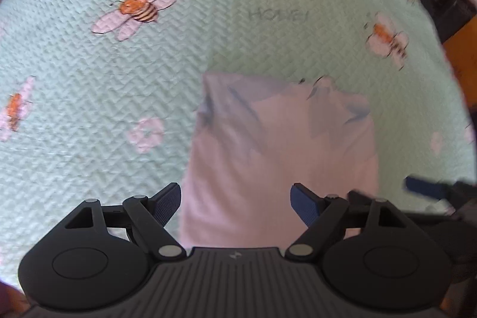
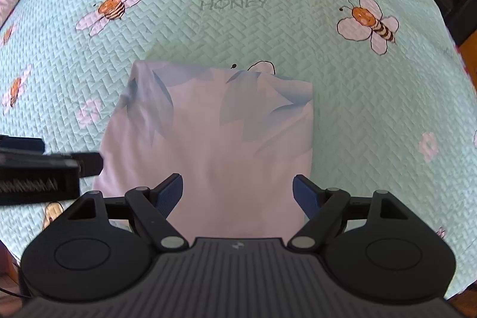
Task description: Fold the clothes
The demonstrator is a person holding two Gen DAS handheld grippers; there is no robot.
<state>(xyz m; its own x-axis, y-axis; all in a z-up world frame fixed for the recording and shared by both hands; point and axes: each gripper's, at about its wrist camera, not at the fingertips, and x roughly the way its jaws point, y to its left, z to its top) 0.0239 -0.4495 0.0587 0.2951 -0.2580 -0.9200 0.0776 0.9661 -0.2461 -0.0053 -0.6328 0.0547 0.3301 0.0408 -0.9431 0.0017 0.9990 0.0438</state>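
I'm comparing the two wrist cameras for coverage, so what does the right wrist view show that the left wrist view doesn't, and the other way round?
Only the right wrist view shows the word HONEY sharply, the right-hand bee in focus, and the left gripper entering from the left edge. Only the left wrist view shows the right gripper poking in at the right edge; its picture is blurrier. Both share the pale folded garment lying on the green bee quilt, with each camera's own fingers spread open over its near edge and gripping nothing.

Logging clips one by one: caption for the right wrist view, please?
Open right tongs poised above a folded pale lilac garment on a mint-green quilted bee-print bedspread.
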